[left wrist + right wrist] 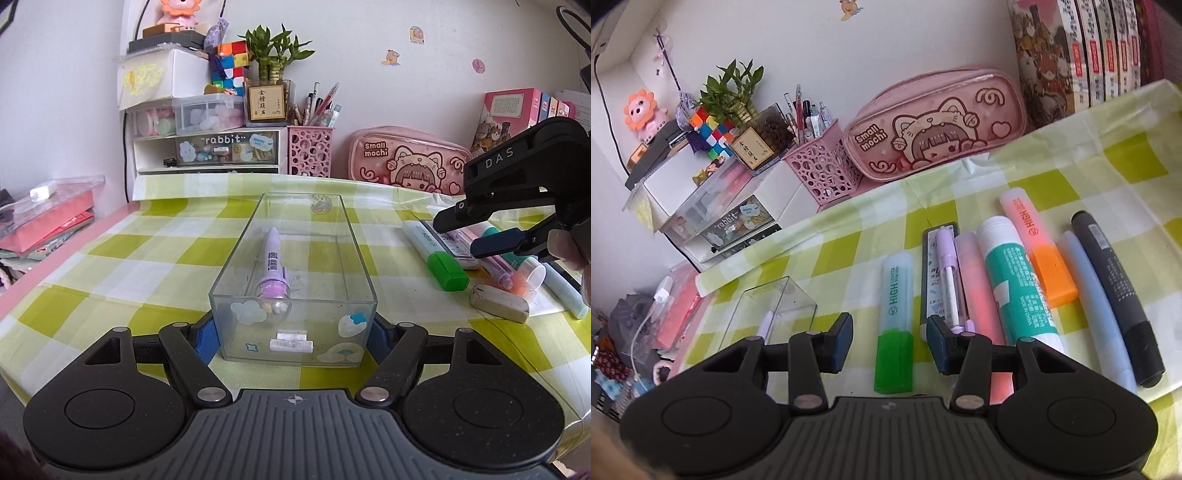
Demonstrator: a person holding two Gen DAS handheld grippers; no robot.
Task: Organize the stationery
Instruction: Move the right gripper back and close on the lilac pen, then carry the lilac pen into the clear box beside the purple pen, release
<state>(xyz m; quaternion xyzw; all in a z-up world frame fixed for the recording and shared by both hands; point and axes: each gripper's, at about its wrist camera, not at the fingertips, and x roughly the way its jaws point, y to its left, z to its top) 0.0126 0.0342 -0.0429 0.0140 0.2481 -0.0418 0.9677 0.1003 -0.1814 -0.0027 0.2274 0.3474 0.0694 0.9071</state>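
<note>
A clear box (295,280) stands on the checked cloth with a purple pen (271,266) lying inside. My left gripper (291,339) has its blue pads against both sides of the box's near end. My right gripper (892,349) is open above the green highlighter (894,328), which lies between its pads; it also shows in the left wrist view (480,236). Beside the highlighter lie a lilac pen (949,280) on a flat refill pack, a pink highlighter (979,291), a glue stick (1015,280), an orange highlighter (1038,247), a pale blue pen (1093,302) and a black marker (1115,288).
A white eraser (498,301) lies near the row of pens. A pink pencil case (934,125), a pink pen cup (822,170), a drawer unit (207,147) and books (1089,51) line the wall. Pink boxes (44,221) stack at the far left.
</note>
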